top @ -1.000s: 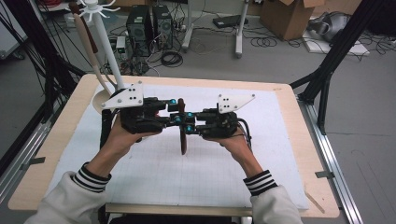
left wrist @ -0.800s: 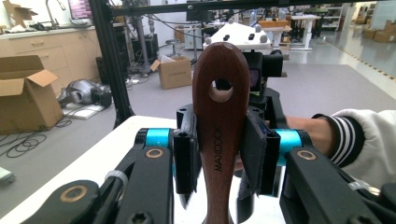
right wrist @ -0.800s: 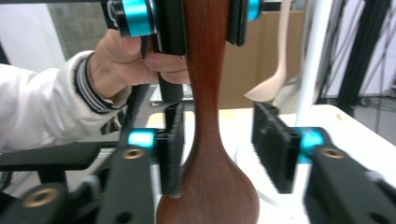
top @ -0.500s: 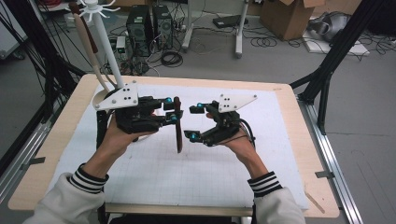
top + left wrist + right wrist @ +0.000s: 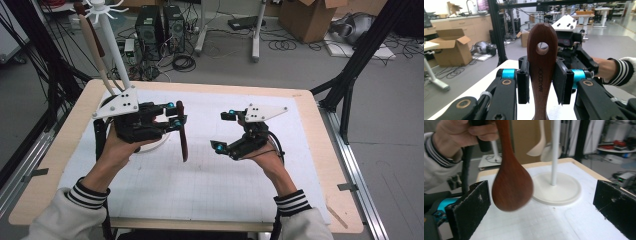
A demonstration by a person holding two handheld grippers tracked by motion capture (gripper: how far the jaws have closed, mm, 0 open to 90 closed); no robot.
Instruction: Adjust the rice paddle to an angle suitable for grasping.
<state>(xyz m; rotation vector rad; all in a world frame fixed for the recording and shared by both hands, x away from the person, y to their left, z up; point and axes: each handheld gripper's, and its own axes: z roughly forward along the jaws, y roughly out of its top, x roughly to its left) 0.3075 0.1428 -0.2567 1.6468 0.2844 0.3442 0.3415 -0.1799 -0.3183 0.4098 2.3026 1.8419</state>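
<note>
While the dark wooden spoon [image 5: 183, 135] hangs bowl-down over the white mat [image 5: 210, 180], its long axis runs nearly upright, tilted slightly so the bowl sits toward six o'clock in the high view. Its handle end, with the hanging hole [image 5: 542, 48], stands clamped between the pads of the left gripper [image 5: 172, 114], which grips the neck just below that hole. The right gripper [image 5: 223, 131] lies at three o'clock from the spoon, apart from it; its jaws have just been opening and now stand wide with nothing between them, the spoon's bowl [image 5: 512, 187] hanging in front of them in the right gripper view. At about eleven o'clock from the spoon rises the white utensil stand [image 5: 114, 50], its round base [image 5: 557, 188] just behind the bowl and pale spoons [image 5: 537, 146] already hung on it. So the left hand [image 5: 117, 145] is the nearer one, and the coming move likely turns on lifting the hole up toward a hook [image 5: 120, 7].
</note>
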